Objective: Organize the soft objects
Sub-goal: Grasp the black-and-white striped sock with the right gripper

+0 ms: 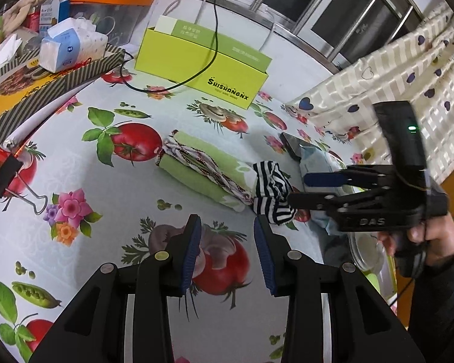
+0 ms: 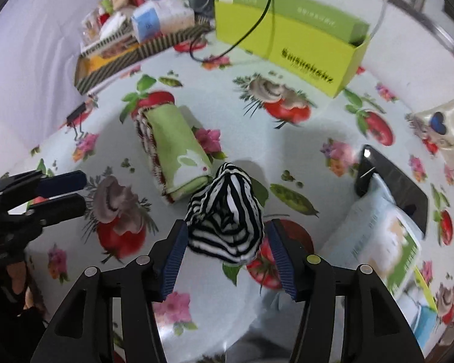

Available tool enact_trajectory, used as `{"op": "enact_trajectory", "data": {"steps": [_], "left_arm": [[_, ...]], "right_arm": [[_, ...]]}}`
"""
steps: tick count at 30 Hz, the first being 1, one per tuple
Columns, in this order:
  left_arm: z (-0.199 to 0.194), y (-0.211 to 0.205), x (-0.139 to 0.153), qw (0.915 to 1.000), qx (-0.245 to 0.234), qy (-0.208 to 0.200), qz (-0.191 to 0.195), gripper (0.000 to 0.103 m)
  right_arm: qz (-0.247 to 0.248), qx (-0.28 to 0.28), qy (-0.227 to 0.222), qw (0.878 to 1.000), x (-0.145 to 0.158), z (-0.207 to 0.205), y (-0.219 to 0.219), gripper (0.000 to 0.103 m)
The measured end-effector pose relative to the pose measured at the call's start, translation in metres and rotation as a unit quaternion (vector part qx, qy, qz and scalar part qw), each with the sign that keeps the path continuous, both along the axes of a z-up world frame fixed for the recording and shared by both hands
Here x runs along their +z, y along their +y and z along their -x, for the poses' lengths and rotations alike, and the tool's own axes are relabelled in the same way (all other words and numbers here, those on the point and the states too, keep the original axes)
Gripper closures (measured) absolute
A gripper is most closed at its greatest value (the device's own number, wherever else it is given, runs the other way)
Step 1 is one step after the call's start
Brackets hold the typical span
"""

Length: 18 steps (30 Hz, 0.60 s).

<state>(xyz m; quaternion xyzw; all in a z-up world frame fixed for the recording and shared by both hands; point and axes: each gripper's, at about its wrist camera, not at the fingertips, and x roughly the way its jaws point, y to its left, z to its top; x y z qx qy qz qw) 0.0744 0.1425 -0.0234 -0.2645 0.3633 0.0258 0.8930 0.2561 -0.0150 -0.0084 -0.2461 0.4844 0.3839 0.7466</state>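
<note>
A crumpled black-and-white striped cloth [image 2: 227,217] lies on the flowered tablecloth, between the two fingers of my right gripper [image 2: 228,230]. The jaws stand wide; the left pad is close to the cloth's edge and the right pad is clear of it. A rolled green towel [image 2: 175,154] with a patterned cloth tucked in lies just beyond, touching the striped cloth. In the left wrist view my left gripper [image 1: 227,227] is open over bare tablecloth, short of the green towel [image 1: 202,169] and the striped cloth [image 1: 272,193]. The right gripper [image 1: 302,189] reaches in from the right.
A lime-green box [image 1: 202,63] with a black cable across it stands at the back. A striped tray [image 1: 45,90] of tissue packs sits back left and a binder clip [image 1: 12,178] at the left edge. A black phone [image 2: 393,178] and a plastic packet [image 2: 378,242] lie right.
</note>
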Motion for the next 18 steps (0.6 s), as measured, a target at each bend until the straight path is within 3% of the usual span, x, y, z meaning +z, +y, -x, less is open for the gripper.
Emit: {"op": "enact_trajectory", "data": {"steps": [11, 13, 14, 18], "left_arm": [[-0.019, 0.013, -0.006, 0.9994, 0.015, 0.012, 0.029, 0.065], [-0.021, 0.014, -0.007, 0.9992, 0.015, 0.015, 0.033, 0.063], [-0.021, 0.015, -0.007, 0.9991, 0.016, 0.016, 0.035, 0.062], [-0.018, 0.020, -0.010, 0.9987, 0.025, 0.019, 0.040, 0.062]], "right_arm": [[0.058, -0.011, 0.035, 0.998, -0.035, -0.024, 0.025, 0.046], [0.058, -0.011, 0.029, 0.998, -0.036, -0.022, 0.025, 0.076], [0.051, -0.007, 0.027, 0.998, -0.034, -0.019, 0.025, 0.082], [0.049, -0.002, -0.011, 0.999, -0.021, -0.009, 0.022, 0.088]]}}
